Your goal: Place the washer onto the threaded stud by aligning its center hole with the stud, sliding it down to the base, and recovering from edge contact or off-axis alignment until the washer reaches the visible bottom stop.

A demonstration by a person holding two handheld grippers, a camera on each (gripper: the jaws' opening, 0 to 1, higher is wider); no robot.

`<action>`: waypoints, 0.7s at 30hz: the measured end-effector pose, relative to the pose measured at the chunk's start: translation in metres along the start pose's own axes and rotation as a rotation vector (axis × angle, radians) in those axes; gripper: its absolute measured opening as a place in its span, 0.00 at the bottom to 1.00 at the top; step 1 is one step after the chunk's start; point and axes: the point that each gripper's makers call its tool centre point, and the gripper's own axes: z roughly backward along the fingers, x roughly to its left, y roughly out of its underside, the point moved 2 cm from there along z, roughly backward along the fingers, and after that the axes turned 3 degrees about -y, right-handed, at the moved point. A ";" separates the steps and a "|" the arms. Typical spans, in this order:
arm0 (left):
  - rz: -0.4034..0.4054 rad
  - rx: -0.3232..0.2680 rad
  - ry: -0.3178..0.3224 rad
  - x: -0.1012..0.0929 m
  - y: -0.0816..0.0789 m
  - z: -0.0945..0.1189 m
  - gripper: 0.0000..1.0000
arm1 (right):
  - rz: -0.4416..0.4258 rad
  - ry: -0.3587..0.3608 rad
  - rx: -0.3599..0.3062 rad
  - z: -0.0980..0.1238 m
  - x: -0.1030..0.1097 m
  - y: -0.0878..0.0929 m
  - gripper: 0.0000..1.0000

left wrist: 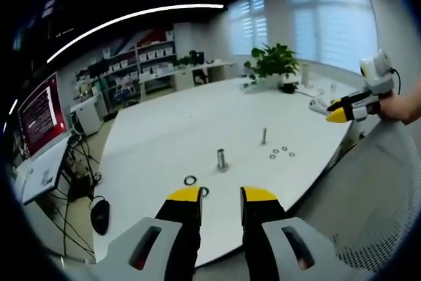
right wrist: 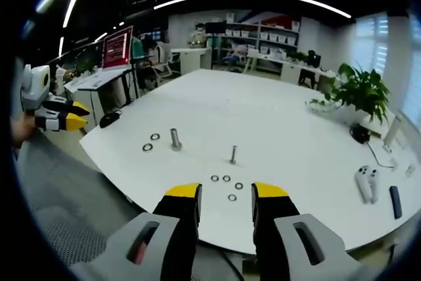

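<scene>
On the white table (left wrist: 197,116) stand two studs: a thick one (left wrist: 222,159) near the front edge and a thin threaded one (left wrist: 264,136) further in. Two dark washers (left wrist: 190,180) lie by the thick stud, several small washers (left wrist: 281,152) by the thin one. My left gripper (left wrist: 221,197) hangs open above the table's near edge, holding nothing. In the right gripper view the thin stud (right wrist: 233,154) rises beyond several small washers (right wrist: 226,183), the thick stud (right wrist: 175,139) to its left. My right gripper (right wrist: 227,195) is open and empty before the table edge. The other gripper (right wrist: 62,118) shows at left, and the right one (left wrist: 348,106) in the left gripper view.
A potted plant (left wrist: 273,62) stands at the far side of the table. A white controller (right wrist: 367,182) and a dark remote (right wrist: 395,201) lie at the right. A desk with a red-lit monitor (left wrist: 43,113) and a mouse (left wrist: 100,215) sit left. Shelves line the back wall.
</scene>
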 end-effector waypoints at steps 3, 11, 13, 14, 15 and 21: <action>-0.004 0.000 0.002 -0.001 0.001 0.001 0.21 | 0.003 -0.005 0.006 0.000 0.001 0.002 0.32; -0.003 0.010 0.001 0.000 0.002 0.000 0.21 | -0.002 -0.028 0.006 -0.001 0.004 0.001 0.32; 0.000 0.011 -0.002 0.000 0.003 0.000 0.21 | 0.001 -0.046 -0.001 -0.002 0.007 0.000 0.32; 0.004 0.012 -0.003 0.001 0.003 0.000 0.21 | 0.005 -0.056 -0.001 -0.002 0.009 0.000 0.32; 0.005 0.015 -0.002 0.001 0.004 0.000 0.21 | 0.009 -0.062 0.000 -0.002 0.010 0.000 0.32; 0.023 0.062 0.025 -0.002 0.008 -0.005 0.21 | 0.019 -0.104 -0.038 -0.001 0.016 -0.007 0.32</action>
